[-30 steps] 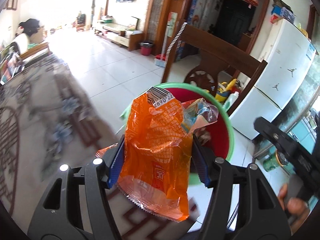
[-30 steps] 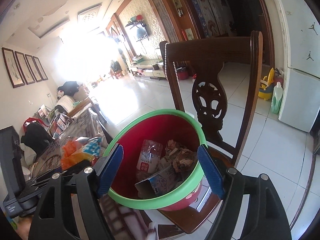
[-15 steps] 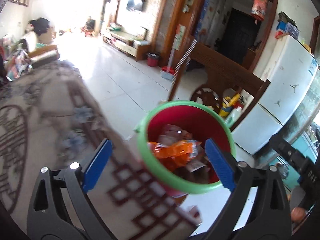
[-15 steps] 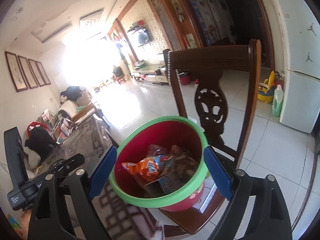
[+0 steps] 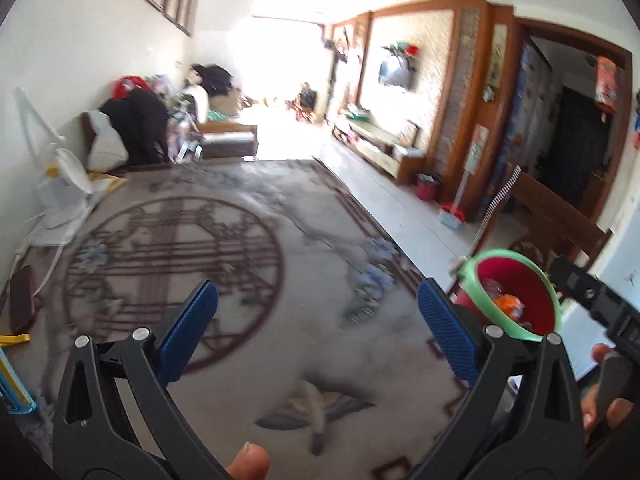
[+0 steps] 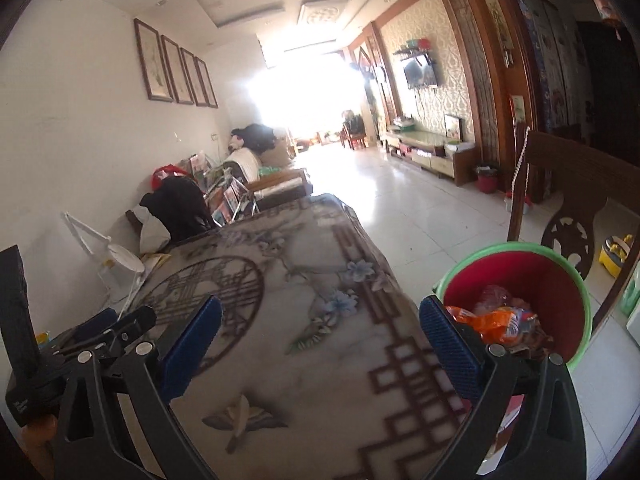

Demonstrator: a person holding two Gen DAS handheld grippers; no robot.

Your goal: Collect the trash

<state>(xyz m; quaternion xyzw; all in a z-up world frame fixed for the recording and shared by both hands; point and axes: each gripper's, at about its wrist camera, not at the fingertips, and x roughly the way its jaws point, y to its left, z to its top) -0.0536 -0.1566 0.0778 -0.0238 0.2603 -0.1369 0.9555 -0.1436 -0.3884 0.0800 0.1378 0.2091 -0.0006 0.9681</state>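
A red bin with a green rim [image 6: 576, 300] stands at the table's right edge, on a chair seat. It holds an orange snack wrapper [image 6: 496, 320] on top of other trash. The bin also shows at the right of the left wrist view [image 5: 476, 284], with the orange wrapper [image 5: 506, 302] inside. My left gripper [image 5: 316, 332] is open and empty over the patterned table cover [image 5: 240, 272]. My right gripper [image 6: 320, 340] is open and empty over the same cover [image 6: 320, 280], with the bin just beyond its right finger.
A dark wooden chair [image 6: 576, 188] stands behind the bin. A white desk lamp [image 5: 60, 184] and a yellow and blue item [image 5: 14, 372] sit at the table's left side. A sofa with piled clothes [image 6: 180, 204] lies beyond the table. Tiled floor [image 6: 420, 200] stretches to the right.
My left gripper opened and let the orange wrapper drop into the bin, then swung left over the table. The right gripper also turned left, leaving the bin at its right.
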